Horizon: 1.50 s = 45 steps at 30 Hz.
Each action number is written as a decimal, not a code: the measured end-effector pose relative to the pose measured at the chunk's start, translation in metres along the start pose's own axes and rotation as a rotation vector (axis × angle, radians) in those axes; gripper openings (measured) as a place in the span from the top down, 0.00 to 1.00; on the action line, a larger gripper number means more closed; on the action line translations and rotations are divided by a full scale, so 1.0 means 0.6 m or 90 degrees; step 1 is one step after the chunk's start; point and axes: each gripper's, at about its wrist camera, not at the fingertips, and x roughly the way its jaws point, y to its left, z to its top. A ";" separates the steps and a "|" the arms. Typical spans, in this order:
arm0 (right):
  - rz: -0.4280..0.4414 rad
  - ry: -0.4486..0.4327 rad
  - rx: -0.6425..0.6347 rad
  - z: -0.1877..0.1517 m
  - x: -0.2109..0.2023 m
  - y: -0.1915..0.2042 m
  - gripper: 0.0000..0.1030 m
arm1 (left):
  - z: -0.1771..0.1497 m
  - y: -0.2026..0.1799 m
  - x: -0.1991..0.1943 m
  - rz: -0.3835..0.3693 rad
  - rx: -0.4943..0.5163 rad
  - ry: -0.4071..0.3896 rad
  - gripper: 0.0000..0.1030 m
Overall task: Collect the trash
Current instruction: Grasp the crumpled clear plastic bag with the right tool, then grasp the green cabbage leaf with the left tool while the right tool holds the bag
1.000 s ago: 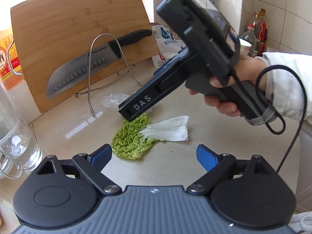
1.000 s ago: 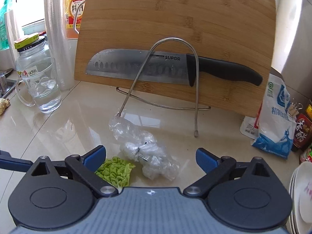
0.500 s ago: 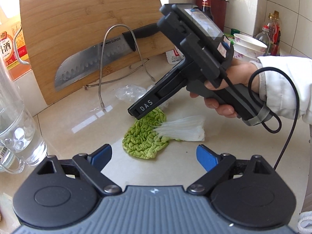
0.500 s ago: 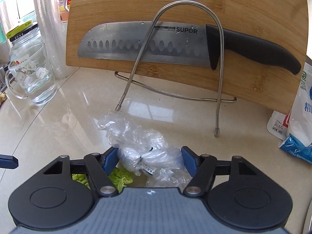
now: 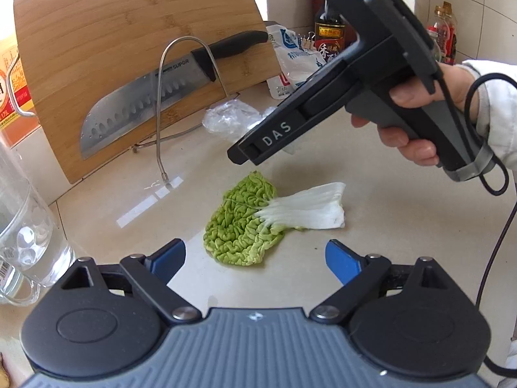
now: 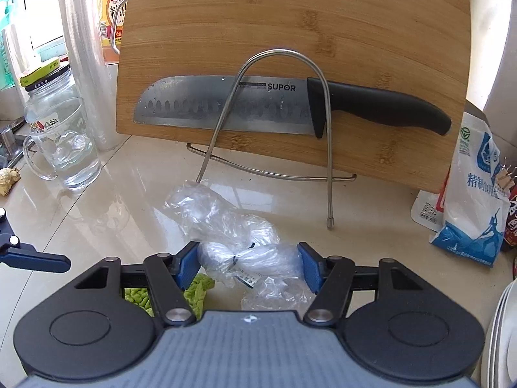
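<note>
A crumpled clear plastic wrap (image 6: 236, 226) lies on the counter in front of the cutting board; it also shows in the left wrist view (image 5: 231, 116). My right gripper (image 6: 248, 263) is shut on the near part of the wrap, blue pads pressing it from both sides. A cabbage leaf (image 5: 258, 223), green and crinkled with a white stalk, lies on the counter. My left gripper (image 5: 255, 257) is open and empty, just short of the leaf. The right gripper's body (image 5: 355, 80) hangs above and beyond the leaf. A bit of the leaf (image 6: 197, 291) shows below the right gripper.
A bamboo cutting board (image 6: 290, 32) leans on a wire stand (image 6: 328, 168) with a knife (image 6: 258, 106) across it. A glass mug of water (image 6: 64, 155) and a jar stand left. A salt bag (image 6: 475, 200) and bottles stand right; plates (image 6: 501, 333) are at the right edge.
My right gripper moved forward over the plastic wrap and closed on it. My left gripper stayed open and drifted a little, with the leaf now more central in its view.
</note>
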 end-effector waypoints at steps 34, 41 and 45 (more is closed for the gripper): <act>-0.088 -0.028 0.141 -0.113 -0.140 -0.055 0.34 | 0.066 0.021 0.139 -0.138 0.095 0.026 0.16; -0.096 -0.028 0.151 -0.123 -0.152 -0.054 0.34 | 0.055 0.023 0.112 -0.187 0.095 0.038 0.50; -0.102 -0.031 0.155 -0.126 -0.160 -0.054 0.34 | 0.054 0.018 0.094 -0.203 0.102 0.034 0.65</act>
